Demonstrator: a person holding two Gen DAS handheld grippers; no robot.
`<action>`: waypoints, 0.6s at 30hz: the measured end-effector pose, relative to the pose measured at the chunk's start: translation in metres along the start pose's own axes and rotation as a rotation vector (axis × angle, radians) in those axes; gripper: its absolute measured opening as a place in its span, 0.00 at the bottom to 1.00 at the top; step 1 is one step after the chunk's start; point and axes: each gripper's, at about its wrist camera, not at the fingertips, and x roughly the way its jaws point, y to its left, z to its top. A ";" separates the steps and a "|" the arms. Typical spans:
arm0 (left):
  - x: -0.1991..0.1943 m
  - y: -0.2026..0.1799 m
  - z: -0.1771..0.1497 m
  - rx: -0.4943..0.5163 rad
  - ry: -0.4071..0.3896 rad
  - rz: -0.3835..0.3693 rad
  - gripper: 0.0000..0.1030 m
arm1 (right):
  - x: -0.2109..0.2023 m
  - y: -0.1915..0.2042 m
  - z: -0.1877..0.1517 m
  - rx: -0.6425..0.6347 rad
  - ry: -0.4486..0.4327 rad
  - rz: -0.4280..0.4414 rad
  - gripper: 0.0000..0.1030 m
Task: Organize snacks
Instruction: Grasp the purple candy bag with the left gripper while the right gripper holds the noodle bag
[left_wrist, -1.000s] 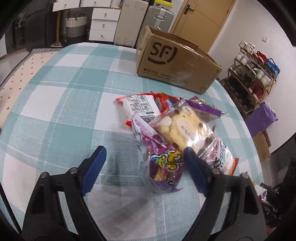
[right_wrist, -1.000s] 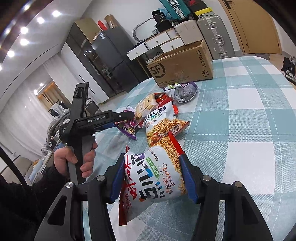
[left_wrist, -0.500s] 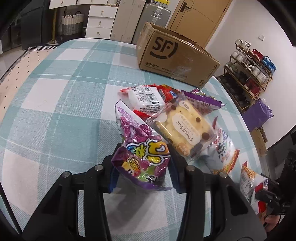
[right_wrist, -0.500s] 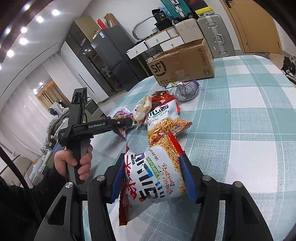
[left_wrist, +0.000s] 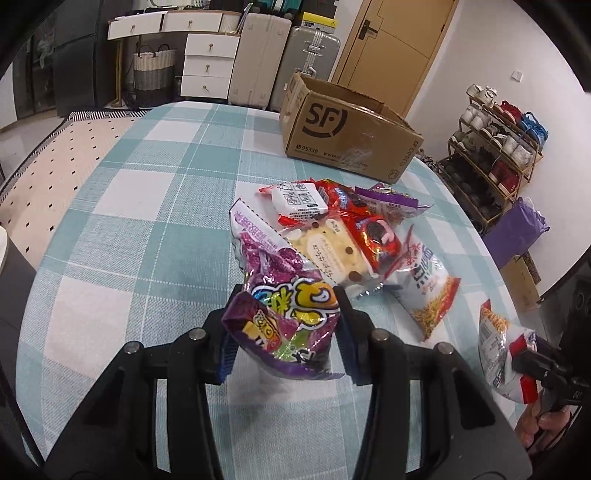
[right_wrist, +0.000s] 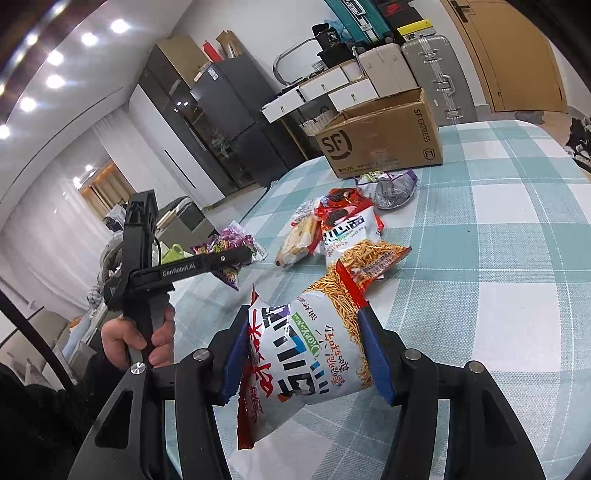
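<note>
My left gripper is shut on a purple candy bag and holds it lifted above the checked table; the bag also shows in the right wrist view. My right gripper is shut on a white and red noodle-snack bag, held above the table; it shows at the right edge of the left wrist view. A pile of snacks lies mid-table: a yellow cake pack, a red cookie pack, a white pack, a second noodle-snack bag. An open SF cardboard box stands behind the pile.
The table has a teal and white checked cloth. A purple foil bag lies just in front of the box. A shoe rack stands right of the table, drawers and suitcases behind it.
My left gripper has closed on the purple candy bag and lifted it off the pile, back towards me. My right gripper has kept its hold on the noodle-snack bag, nearly still.
</note>
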 end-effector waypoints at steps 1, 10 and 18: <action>-0.005 -0.002 -0.001 0.005 -0.005 0.004 0.41 | -0.002 0.002 0.001 0.005 -0.006 0.008 0.55; -0.056 -0.019 -0.007 0.040 -0.062 -0.014 0.41 | -0.029 0.031 0.015 -0.047 -0.112 0.023 0.55; -0.090 -0.037 -0.011 0.072 -0.084 -0.061 0.41 | -0.047 0.045 0.022 -0.048 -0.167 0.044 0.55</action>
